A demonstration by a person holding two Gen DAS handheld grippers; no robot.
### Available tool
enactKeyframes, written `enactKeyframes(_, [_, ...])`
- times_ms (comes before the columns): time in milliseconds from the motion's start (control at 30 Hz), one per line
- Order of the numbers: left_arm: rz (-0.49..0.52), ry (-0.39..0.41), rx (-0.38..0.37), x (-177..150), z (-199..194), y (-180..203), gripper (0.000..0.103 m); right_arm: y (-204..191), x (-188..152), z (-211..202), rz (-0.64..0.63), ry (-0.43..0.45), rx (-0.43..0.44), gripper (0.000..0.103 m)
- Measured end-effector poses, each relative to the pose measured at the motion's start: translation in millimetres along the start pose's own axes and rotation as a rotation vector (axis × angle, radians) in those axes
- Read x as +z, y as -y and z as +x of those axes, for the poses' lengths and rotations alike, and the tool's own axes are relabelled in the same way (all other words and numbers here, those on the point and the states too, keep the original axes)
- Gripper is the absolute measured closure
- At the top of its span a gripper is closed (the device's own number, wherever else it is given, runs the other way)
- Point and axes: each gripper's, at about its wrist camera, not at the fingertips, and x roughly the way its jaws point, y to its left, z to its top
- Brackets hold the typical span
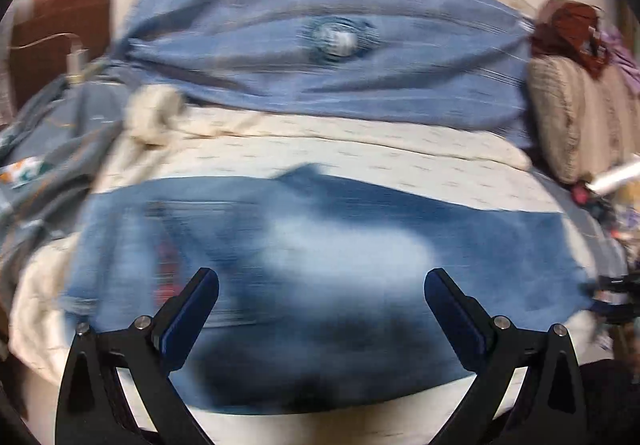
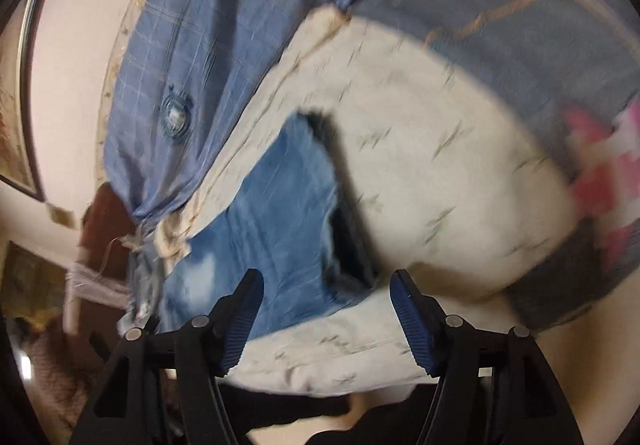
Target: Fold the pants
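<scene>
Blue denim pants [image 1: 320, 269] lie flat across a cream patterned bed cover [image 1: 360, 161], blurred by motion. My left gripper [image 1: 320, 281] is open and empty, hovering just above the pants' near part. In the right wrist view the pants [image 2: 276, 229] lie as a folded band running away to the upper middle, with a dark opening on their right edge. My right gripper [image 2: 326, 285] is open and empty, above the pants' near end, its left finger [image 2: 244, 309] over the denim.
A blue checked pillow [image 1: 328, 45] [image 2: 188, 57] lies at the bed's far side against the pale wall. A beige cushion [image 1: 576, 117] and red cloth sit at right. Grey-blue bedding [image 1: 52, 133] [image 2: 520, 25] and a pink-white item [image 2: 600, 173] lie at the sides.
</scene>
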Motion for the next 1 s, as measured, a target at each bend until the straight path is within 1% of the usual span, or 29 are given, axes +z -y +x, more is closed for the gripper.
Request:
enactKeyframes(33, [0.02,-0.03,-0.032,1.5,7.6,14.2,0.0,1.0,1.2,4.4,-0.008,-0.005,-0.029,0.034])
enactKeyframes(100, [0.047,-0.068,-0.056,0.9,19.2,33.4,0.0,0.0,2.6,11.1,-0.007,-0.021,0.007,0.033])
enactKeyframes(133, [0.063,-0.084,-0.065,0.8,27.3,44.8,0.0,-3.6,3.2,14.8,-0.011,-0.022,0.007,0.033])
enactKeyframes(200, [0.081,-0.123,-0.071,0.5,40.9,57.8,0.0,-4.5,5.3,17.3,-0.028,-0.031,-0.027,0.033])
enactKeyframes(233, [0.087,-0.145,-0.077,0.1,47.5,65.1,0.0,-1.5,7.3,20.0,-0.013,-0.037,-0.033,0.034])
enactKeyframes(300, [0.106,-0.158,-0.073,0.3,56.2,79.5,0.0,2.7,9.6,16.9,0.029,-0.027,-0.016,0.034])
enactKeyframes(333, [0.117,-0.153,-0.073,1.2,58.1,86.0,0.0,0.1,9.6,18.3,0.028,-0.026,-0.023,0.034])
enactKeyframes(400, [0.132,-0.145,-0.061,2.7,61.6,94.9,0.0,-1.3,9.9,18.4,0.025,-0.032,-0.036,0.034])
enactKeyframes(433, [0.16,-0.167,-0.029,1.4,70.8,103.0,0.0,-2.4,10.3,20.3,0.023,-0.037,-0.045,0.034])
enactKeyframes(467, [0.189,-0.203,-0.002,-0.6,79.6,107.5,0.0,-3.7,11.2,22.1,0.016,-0.044,-0.057,0.034])
enactKeyframes(500, [0.223,-0.246,0.041,-5.2,90.9,111.1,0.0,-6.5,12.4,24.5,0.013,-0.054,-0.067,0.035])
enactKeyframes(533, [0.263,-0.296,0.098,-12.2,104.5,114.2,0.0,-8.2,14.3,25.3,0.014,-0.063,-0.093,0.038])
enactKeyframes(600, [0.253,-0.276,0.091,-13.8,105.6,113.8,0.0,-12.9,15.7,26.8,-0.013,-0.077,-0.169,0.066])
enactKeyframes(633, [0.262,-0.299,0.095,-11.4,104.0,114.9,0.001,-12.8,15.9,27.0,-0.023,-0.085,-0.194,0.069])
enactKeyframes(667, [0.26,-0.3,0.09,-8.6,100.1,115.1,0.001,-12.5,16.2,26.8,-0.024,-0.09,-0.199,0.073])
enactKeyframes(700, [0.251,-0.28,0.073,-5.1,92.4,113.8,0.001,-11.4,16.8,26.6,-0.023,-0.094,-0.201,0.074])
enactKeyframes(733, [0.241,-0.248,0.05,-1.7,81.8,111.8,0.001,-10.1,17.5,26.7,-0.02,-0.098,-0.199,0.074])
enactKeyframes(767, [0.239,-0.225,0.041,0.4,73.8,110.4,0.001,-10.6,17.8,26.8,-0.025,-0.101,-0.203,0.074])
enactKeyframes(800, [0.248,-0.208,0.055,0.1,69.3,109.1,0.001,-11.1,17.5,26.7,-0.033,-0.102,-0.205,0.074])
enactKeyframes(833, [0.275,-0.218,0.09,-4.2,74.0,109.7,0.001,-11.0,17.7,26.6,-0.033,-0.103,-0.199,0.074])
enactKeyframes(867, [0.327,-0.28,0.123,-13.3,89.7,111.5,0.001,-7.7,18.4,24.9,-0.016,-0.103,-0.172,0.071])
enactKeyframes(900, [0.348,-0.318,0.122,-21.0,101.8,110.6,0.0,-3.4,18.4,24.4,0.01,-0.102,-0.152,0.067])
enactKeyframes(933, [0.306,-0.274,0.094,-20.9,99.2,105.6,0.0,3.1,19.3,23.4,0.05,-0.102,-0.119,0.064])
enactKeyframes(967, [0.295,-0.291,0.089,-20.2,99.9,104.7,0.0,6.4,19.5,23.3,0.069,-0.1,-0.095,0.061])
enactKeyframes(1000, [0.294,-0.293,0.091,-19.7,99.5,105.8,0.0,3.2,18.6,24.2,0.037,-0.102,-0.114,0.062])
